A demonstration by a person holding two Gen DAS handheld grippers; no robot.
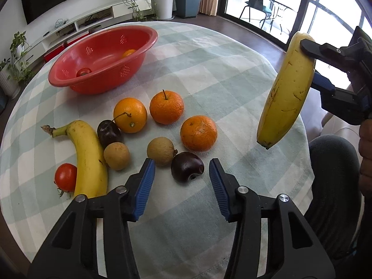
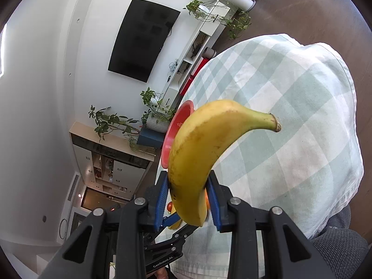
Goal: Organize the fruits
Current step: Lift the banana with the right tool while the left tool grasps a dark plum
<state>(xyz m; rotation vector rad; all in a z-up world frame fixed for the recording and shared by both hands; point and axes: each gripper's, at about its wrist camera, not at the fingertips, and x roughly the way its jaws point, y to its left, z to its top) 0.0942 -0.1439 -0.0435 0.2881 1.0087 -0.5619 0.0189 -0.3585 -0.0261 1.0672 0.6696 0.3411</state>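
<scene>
**Banana in the air, fruit on the bench**

The right gripper (image 2: 187, 197) pinches a long yellow banana (image 2: 204, 151) between its blue pads. The banana is up in the air, off to the right side of the bench (image 1: 232, 74). Its stalk end points away from the gripper.

The left gripper (image 1: 182, 171) hangs over the bench with its blue pads spread apart. Nothing is squeezed between them. A dark purple round plum (image 1: 187, 166) lies on the cloth just ahead of the gap between the pads.

The bench has a cloth with pale green and white squares (image 1: 197, 53). On it lie three round orange fruits: one smooth (image 1: 130, 115), one with a short stalk (image 1: 166, 107), one bumpy (image 1: 198, 133). Two small brown round fruits (image 1: 116, 155) (image 1: 161, 151) sit near them. A dark cherry with a thin stalk (image 1: 109, 133) touches a second yellow banana (image 1: 89, 160). A small red tomato (image 1: 65, 177) sits just beside that banana.

A red plastic bowl with little holes (image 1: 69, 67) stands at the far side. Inside it are a red tomato (image 1: 83, 71) and a small orange fruit (image 1: 128, 53).
</scene>
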